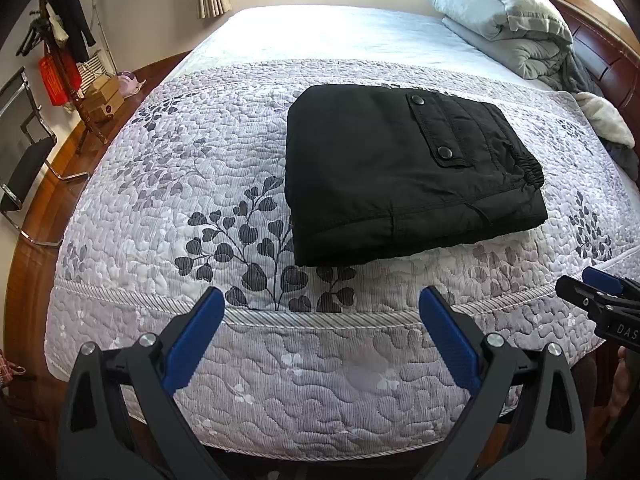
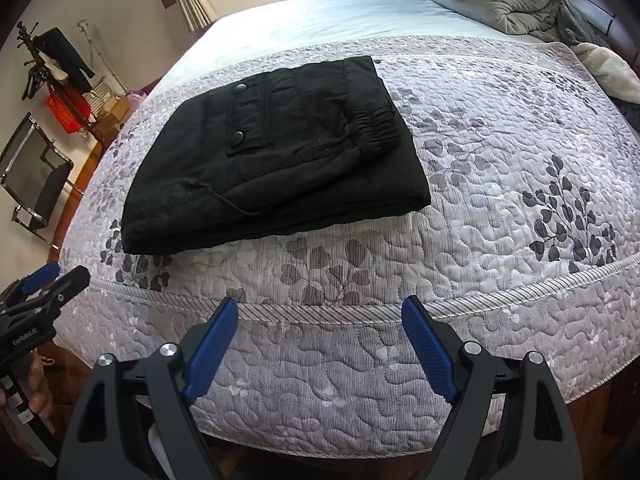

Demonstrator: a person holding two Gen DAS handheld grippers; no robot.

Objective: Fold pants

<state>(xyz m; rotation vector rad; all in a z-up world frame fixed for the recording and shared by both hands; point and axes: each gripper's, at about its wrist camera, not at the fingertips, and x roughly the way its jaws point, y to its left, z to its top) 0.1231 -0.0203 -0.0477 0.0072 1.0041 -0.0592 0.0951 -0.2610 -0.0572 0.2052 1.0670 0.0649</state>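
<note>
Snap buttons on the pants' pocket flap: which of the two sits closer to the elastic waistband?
The nearer snap, toward the bed's foot; it lies close to the gathered elastic waistband of the folded black pants. The other snap sits farther up.

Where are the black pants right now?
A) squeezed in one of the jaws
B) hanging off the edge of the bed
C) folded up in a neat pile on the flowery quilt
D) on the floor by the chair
C: the black pants lie as a folded stack on the leaf-print quilt, while the left gripper and right gripper stand open and empty near the bed's edge.
</note>
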